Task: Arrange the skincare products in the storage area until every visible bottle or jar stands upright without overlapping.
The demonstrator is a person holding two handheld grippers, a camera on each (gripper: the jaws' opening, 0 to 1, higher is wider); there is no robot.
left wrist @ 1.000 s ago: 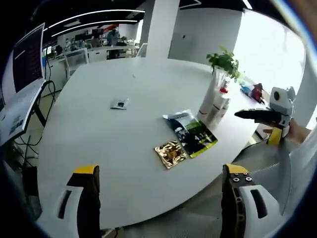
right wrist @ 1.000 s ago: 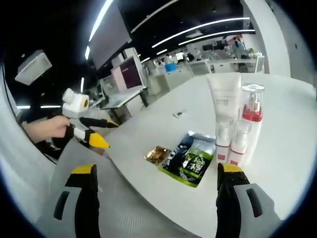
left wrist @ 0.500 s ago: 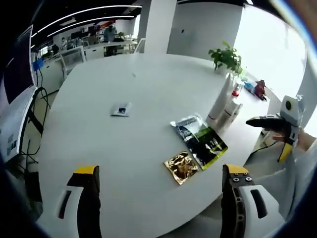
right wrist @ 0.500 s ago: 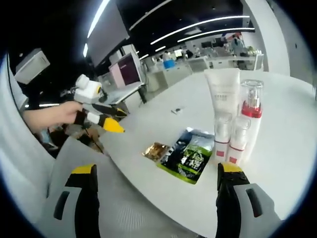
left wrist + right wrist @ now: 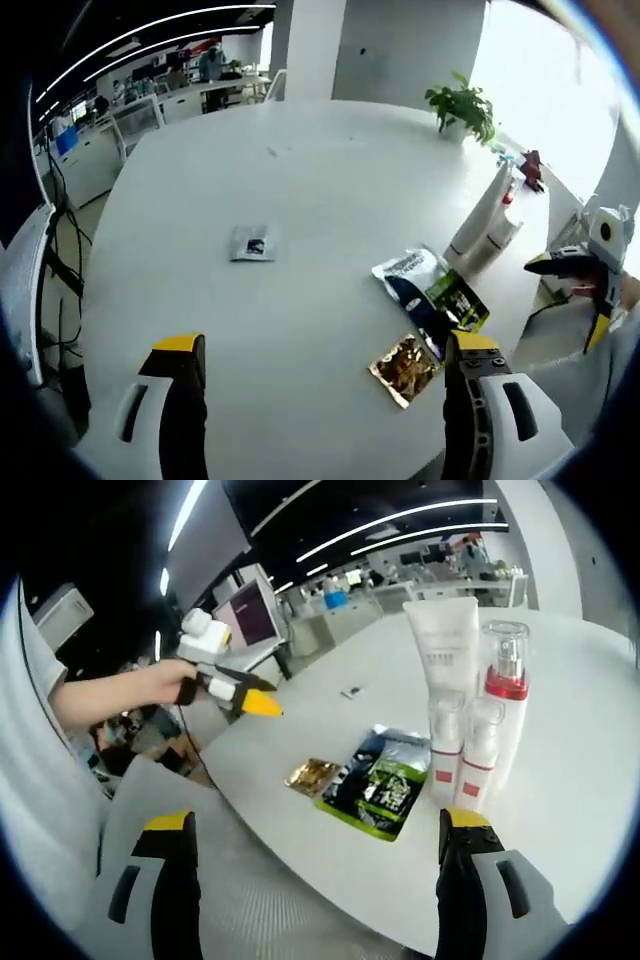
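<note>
White tube (image 5: 442, 680) & red-collared bottles (image 5: 497, 725) stand upright, touching, near table (image 5: 330, 200) edge, beside dark sachets (image 5: 375, 780) & gold sachet (image 5: 405, 367). Left gripper (image 5: 318, 400) & right gripper (image 5: 318, 880): jaws apart, holding nothing.

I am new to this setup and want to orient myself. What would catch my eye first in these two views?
In the right gripper view, a tight group of upright skincare containers stands on the white table: a tall white tube and red-trimmed bottles. Left of them lie flat sachets, dark green and gold. The left gripper hovers beyond the table's edge.
</note>
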